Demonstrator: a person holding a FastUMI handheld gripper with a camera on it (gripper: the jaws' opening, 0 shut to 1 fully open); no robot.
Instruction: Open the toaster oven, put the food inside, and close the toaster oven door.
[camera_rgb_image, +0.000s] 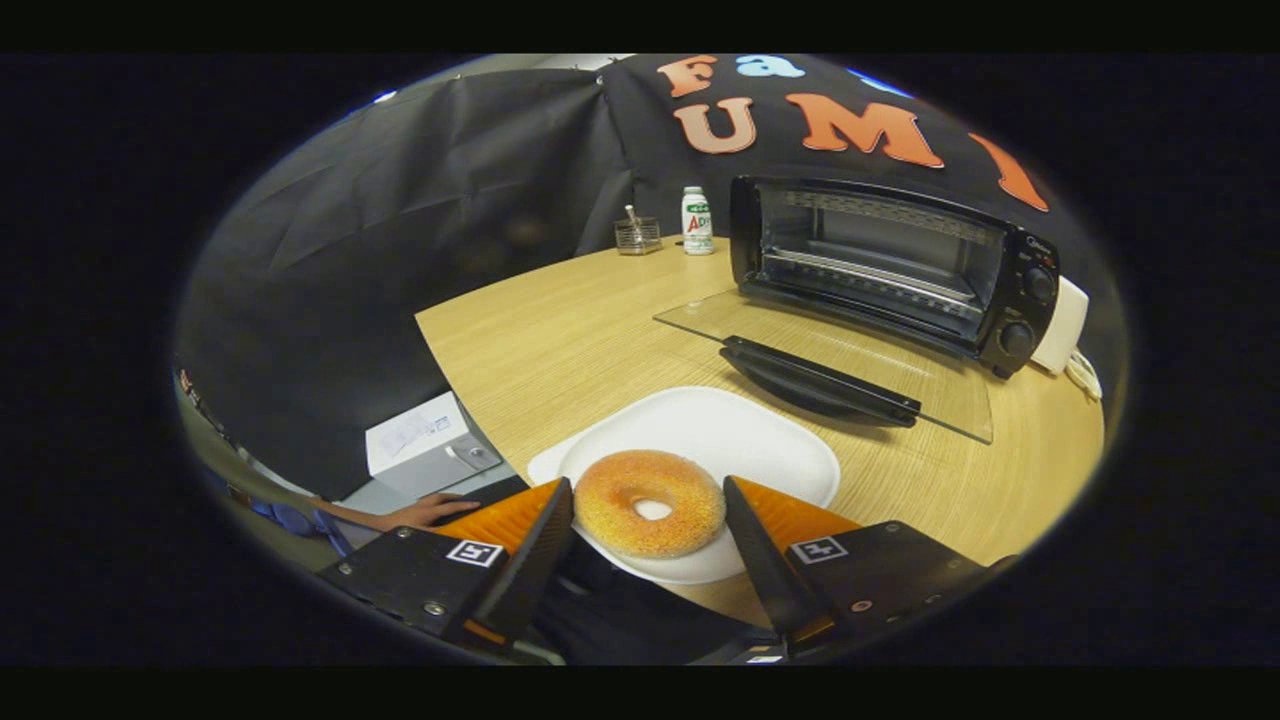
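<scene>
A golden ring doughnut (610, 520) lies on the near part of a white plate (730, 430) on the wooden table (560, 340). My gripper (648, 487) is open, with one finger on each side of the doughnut and very close to it; I cannot tell whether they touch it. Beyond the plate stands the black toaster oven (1015, 290) with its cavity and wire rack exposed. Its glass door (900, 395) is folded down flat over the table, and the black handle (815, 380) points toward the plate.
A small white bottle (697, 220) and a clear glass cup (637, 235) stand at the table's far edge, left of the oven. A white box (425, 445) sits below the table's left edge, and a person's hand (430, 510) rests near it. A white plug block (1065, 325) sits right of the oven.
</scene>
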